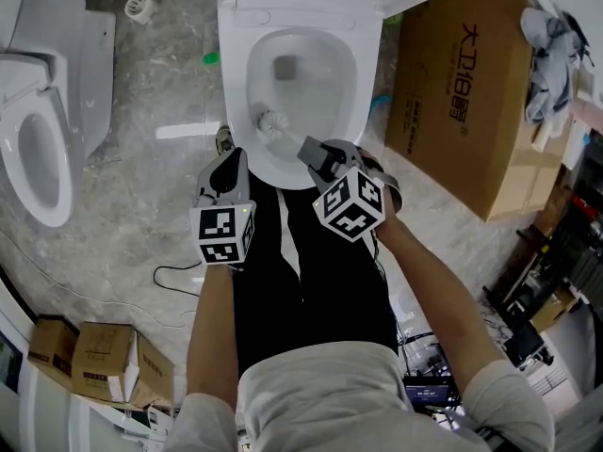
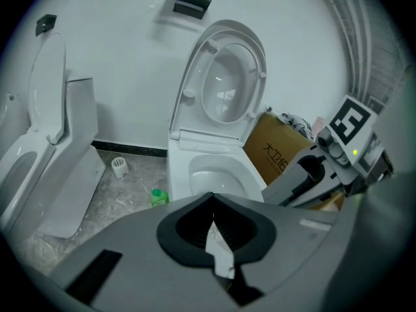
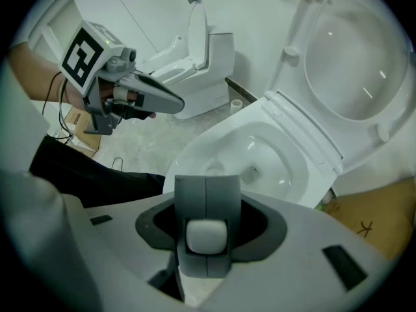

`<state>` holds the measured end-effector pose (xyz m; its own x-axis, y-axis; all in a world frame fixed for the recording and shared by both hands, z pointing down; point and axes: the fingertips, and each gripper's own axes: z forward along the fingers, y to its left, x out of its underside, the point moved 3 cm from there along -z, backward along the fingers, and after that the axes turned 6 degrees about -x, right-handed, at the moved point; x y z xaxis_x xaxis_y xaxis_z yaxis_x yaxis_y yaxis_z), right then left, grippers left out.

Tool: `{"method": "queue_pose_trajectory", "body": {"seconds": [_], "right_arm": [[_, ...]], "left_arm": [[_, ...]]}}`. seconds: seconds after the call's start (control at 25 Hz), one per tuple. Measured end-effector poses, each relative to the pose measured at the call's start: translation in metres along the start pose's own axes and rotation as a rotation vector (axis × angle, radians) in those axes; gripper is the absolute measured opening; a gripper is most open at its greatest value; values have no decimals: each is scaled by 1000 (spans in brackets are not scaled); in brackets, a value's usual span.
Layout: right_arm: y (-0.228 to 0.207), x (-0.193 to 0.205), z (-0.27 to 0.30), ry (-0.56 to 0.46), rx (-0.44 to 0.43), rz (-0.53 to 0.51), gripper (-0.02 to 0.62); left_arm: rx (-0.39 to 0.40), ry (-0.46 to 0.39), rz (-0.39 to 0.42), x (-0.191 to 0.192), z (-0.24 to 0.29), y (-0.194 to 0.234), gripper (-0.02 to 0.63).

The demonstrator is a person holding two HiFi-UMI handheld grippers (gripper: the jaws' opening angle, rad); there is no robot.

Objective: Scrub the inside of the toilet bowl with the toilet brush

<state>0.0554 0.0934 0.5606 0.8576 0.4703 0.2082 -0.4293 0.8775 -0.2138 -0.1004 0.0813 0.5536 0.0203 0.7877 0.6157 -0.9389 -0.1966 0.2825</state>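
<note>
Right gripper (image 1: 317, 152), head view: clenched on the handle of the toilet brush (image 1: 274, 122), bristle head down inside the toilet bowl (image 1: 236, 92), against the near-left wall just under the rim. Left gripper (image 1: 229, 163) just left of it, beside the bowl's near-left edge, jaws together, holding nothing of the task. Seat and lid raised. Cardboard box (image 1: 452, 92) right of the toilet, second toilet (image 1: 89, 45) well off to the left.

Left gripper view: jaws met, no brush between them; bowl ahead, green bottle (image 2: 158, 198) on the floor to its left.

Right gripper view: jaws pressed on the white end of the handle, bowl beyond; bristles out of sight here.

Progress, as judged: scrubbing under way at one patch only; far wall, right wall and drain area apparently left to do. Cleanliness of the ceramic not discernible.
</note>
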Motion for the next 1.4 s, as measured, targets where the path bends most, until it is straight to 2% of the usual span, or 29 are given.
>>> {"method": "queue_pose_trajectory", "body": {"seconds": [0.4,0.64,0.84,1.08,1.4], "right_arm": [[-39,-49,6,-90,67,134,170],[-79,-72,3,-164,121,241,170],[-113,-83,0,-180,166,295,170],[-148,-64,-15,-188,225,392,170],[-167,-5,-42,-177,293,513,170]], "left_arm": [[6,5,18,-20,-2,38,9],[15,11,36,-34,0,55,9],[28,24,55,-39,4,62,9],[45,40,74,-44,13,61,9],[92,58,115,-47,31,26,9]]}}
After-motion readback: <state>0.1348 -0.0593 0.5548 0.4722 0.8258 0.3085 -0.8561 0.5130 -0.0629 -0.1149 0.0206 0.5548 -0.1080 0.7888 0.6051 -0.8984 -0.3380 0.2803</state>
